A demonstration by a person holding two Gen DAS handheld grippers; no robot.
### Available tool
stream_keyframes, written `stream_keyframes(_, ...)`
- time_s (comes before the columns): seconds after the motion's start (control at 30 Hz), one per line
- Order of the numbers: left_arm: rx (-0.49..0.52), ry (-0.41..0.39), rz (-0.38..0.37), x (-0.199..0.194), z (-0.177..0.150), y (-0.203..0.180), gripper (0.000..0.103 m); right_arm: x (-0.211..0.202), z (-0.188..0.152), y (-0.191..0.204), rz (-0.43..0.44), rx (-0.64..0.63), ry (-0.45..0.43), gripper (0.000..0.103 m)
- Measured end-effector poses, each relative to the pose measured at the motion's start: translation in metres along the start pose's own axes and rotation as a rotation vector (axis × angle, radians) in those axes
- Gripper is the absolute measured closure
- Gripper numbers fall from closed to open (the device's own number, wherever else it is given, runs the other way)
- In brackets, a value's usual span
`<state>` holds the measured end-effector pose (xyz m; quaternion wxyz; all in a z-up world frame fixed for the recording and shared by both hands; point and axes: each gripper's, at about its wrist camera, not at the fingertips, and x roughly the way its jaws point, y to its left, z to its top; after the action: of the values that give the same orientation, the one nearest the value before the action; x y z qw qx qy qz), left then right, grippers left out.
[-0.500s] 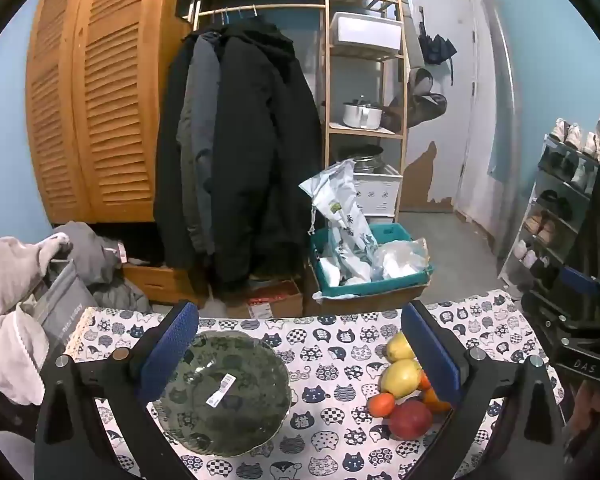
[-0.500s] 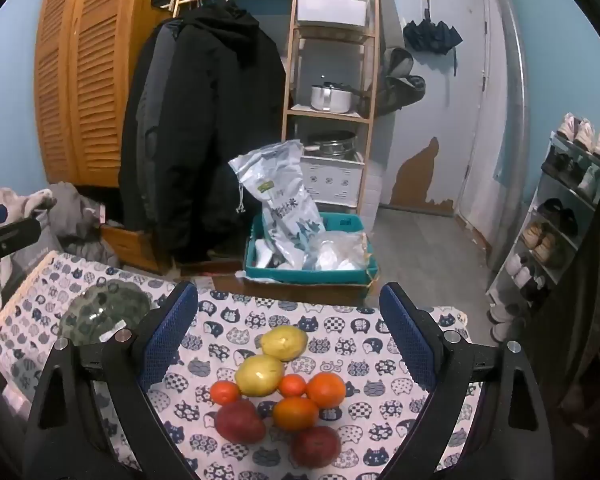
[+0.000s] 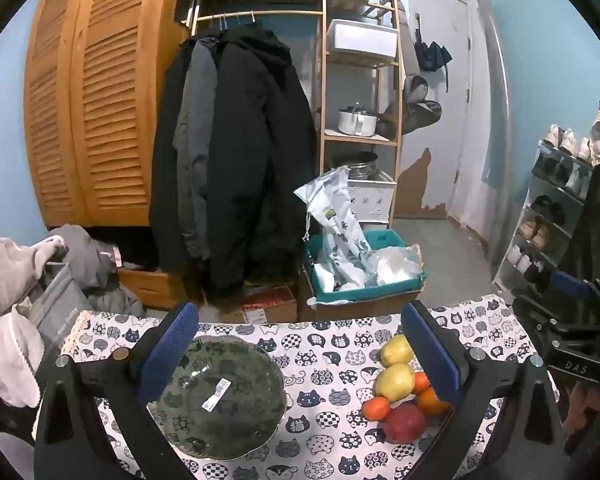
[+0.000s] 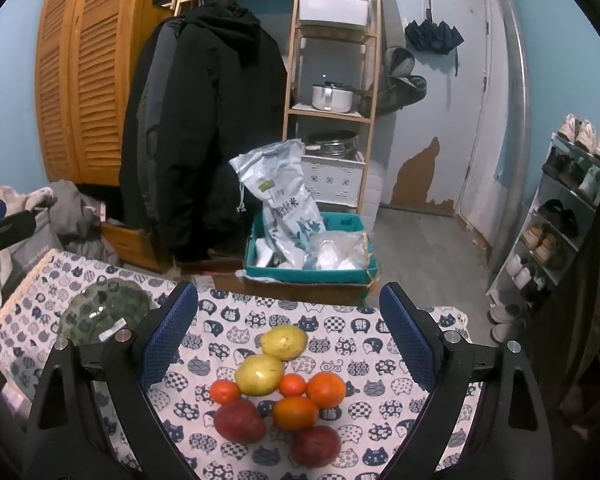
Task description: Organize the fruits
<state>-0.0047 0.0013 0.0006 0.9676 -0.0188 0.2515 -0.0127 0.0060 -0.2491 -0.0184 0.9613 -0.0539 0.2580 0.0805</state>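
A cluster of fruit lies on the cat-print tablecloth (image 4: 340,328): two yellow lemons (image 4: 259,374), several oranges (image 4: 326,389) and two red apples (image 4: 239,421). A green glass bowl (image 3: 220,396) with a white sticker sits to their left, empty. My left gripper (image 3: 298,356) is open above the cloth, its left finger over the bowl's rim, the fruit (image 3: 396,382) by its right finger. My right gripper (image 4: 288,340) is open, with the fruit between and below its fingers. The bowl (image 4: 104,312) shows at the left in the right wrist view.
Beyond the table's far edge stand a teal bin (image 4: 312,264) with bags, hanging black coats (image 4: 204,120), a wooden shelf (image 4: 332,80) and a louvred wardrobe. A shoe rack (image 4: 560,220) stands at the right; grey clothes (image 3: 16,280) are piled at the left.
Both views have shifted only slightly; the fruit and bowl have not moved, and both grippers stay open.
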Motion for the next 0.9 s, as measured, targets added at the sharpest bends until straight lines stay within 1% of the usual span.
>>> stream_keyframes(0.9, 0.001, 0.004, 0.002, 0.0023, -0.0006, -0.0011, 0.001, -0.0014, 0.0015, 0.0001, -0.002, -0.002, 0.000, 0.012)
